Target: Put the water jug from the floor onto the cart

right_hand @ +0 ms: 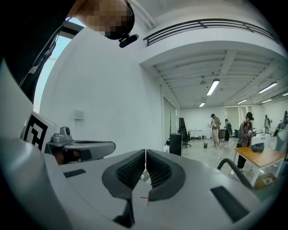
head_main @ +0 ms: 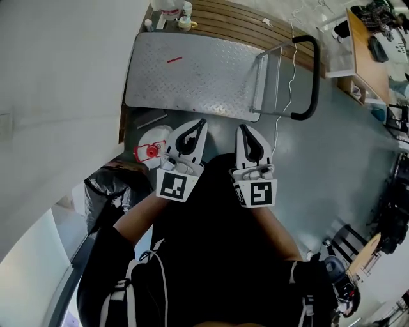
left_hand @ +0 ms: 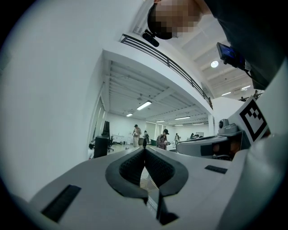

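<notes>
Your left gripper (head_main: pixel 202 122) has its jaws pressed fully together with nothing between them; the left gripper view (left_hand: pixel 144 151) shows the ribbed black pads meeting at the tip, and the floor shows through the gap lower down. Left of it, and slightly behind its tip, the water jug (head_main: pixel 152 144) stands on the grey floor, a white body with a red cap seen from above, its right side hidden under that gripper. Further left and back, nearer your body, lies a crumpled black bag (head_main: pixel 110 186) against the white wall.

Ahead of both grippers is the cart (head_main: pixel 192 76), a flat diamond-plate deck with a short red mark (head_main: pixel 174 60) on it (the same mark shows just below the jaws in the right gripper view (right_hand: pixel 143 196)). The deck is bare apart from that mark. Beyond the cart's far edge a few small bottles (head_main: pixel 170 9) stand on wooden boards.

Your right gripper (head_main: pixel 241 129) sits just beside the left one, apart from it and pointing the same way, and it too is closed on nothing (right_hand: pixel 145 152). Ahead of it and to its right rises the cart's black handle (head_main: pixel 312 70), which appears as a dark curve (right_hand: pixel 234 172) low in the right gripper view. Further right stands a wooden table (head_main: pixel 365 60) with clutter on top.
</notes>
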`<action>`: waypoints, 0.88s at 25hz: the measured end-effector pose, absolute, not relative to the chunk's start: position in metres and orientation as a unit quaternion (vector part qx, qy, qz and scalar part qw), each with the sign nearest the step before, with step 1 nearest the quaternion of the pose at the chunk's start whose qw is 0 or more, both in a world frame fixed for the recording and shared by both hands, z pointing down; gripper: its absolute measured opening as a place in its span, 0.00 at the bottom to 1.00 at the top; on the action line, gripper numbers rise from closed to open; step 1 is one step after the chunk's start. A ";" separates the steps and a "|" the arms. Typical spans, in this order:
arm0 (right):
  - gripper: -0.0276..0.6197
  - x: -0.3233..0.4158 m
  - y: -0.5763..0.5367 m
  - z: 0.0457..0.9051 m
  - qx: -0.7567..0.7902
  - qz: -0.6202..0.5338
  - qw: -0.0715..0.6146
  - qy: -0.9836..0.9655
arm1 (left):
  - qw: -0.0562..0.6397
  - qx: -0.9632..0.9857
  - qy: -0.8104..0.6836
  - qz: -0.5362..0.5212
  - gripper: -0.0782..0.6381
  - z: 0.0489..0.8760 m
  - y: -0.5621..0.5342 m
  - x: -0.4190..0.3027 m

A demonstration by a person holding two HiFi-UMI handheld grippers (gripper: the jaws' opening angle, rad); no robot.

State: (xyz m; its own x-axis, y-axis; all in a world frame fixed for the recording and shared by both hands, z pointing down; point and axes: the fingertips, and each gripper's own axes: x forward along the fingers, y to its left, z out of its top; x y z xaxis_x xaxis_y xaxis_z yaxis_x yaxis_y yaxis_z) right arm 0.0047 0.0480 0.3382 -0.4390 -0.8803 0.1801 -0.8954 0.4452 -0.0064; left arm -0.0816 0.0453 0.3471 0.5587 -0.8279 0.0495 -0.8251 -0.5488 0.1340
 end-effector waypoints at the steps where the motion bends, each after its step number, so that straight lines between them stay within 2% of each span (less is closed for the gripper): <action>1: 0.07 0.005 0.045 0.338 0.525 0.050 0.076 -0.846 | 0.070 0.880 -0.470 -0.008 0.13 0.347 0.042 -0.083; 11: 0.07 -0.002 0.026 0.332 0.513 0.047 0.054 -0.856 | 0.051 0.857 -0.513 -0.012 0.13 0.342 0.032 -0.100; 22: 0.07 -0.025 0.020 0.333 0.471 0.057 0.044 -0.879 | 0.111 0.842 -0.528 0.019 0.13 0.384 0.038 -0.119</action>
State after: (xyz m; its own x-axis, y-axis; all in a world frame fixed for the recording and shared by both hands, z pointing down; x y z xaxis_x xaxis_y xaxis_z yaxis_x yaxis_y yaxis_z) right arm -0.0246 0.0198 0.3329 -0.5523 -0.8234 0.1307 -0.8334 0.5495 -0.0595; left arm -0.1192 0.0382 0.3842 0.4412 -0.8851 0.1482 -0.8933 -0.4174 0.1668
